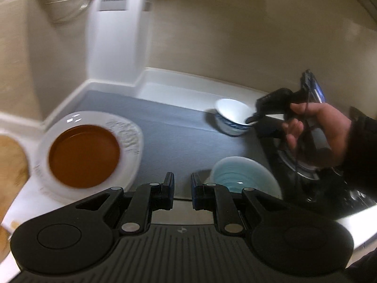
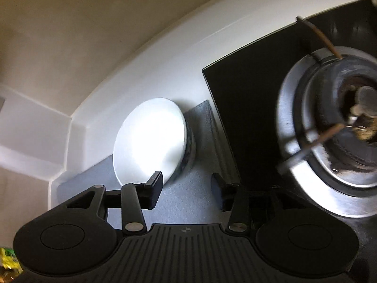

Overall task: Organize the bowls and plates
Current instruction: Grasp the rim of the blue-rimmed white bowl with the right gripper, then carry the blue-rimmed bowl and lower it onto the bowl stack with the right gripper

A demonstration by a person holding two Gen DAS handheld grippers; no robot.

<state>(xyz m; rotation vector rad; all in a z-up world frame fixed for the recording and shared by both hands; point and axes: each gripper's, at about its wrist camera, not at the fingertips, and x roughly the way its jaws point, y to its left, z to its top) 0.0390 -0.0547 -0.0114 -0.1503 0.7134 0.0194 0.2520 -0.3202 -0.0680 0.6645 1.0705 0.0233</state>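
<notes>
On a grey mat [image 1: 165, 127] lie a white plate [image 1: 132, 136] with a brown plate [image 1: 84, 155] stacked on it at the left, a pale blue bowl [image 1: 242, 174] near my left gripper, and a white bowl with a blue pattern [image 1: 232, 115] at the back. My left gripper [image 1: 182, 186] is open a little and empty, above the mat between the plates and the blue bowl. My right gripper [image 2: 186, 186] is open, with its left finger at the rim of the white bowl [image 2: 150, 139]; it also shows in the left wrist view [image 1: 253, 120].
A black stove top [image 2: 254, 118] with a metal burner [image 2: 329, 141] lies right of the mat. White counter edges and a beige wall [image 1: 212, 35] close the back. A wooden board [image 1: 11, 165] sits at far left. A wire basket [image 1: 66, 0] hangs above.
</notes>
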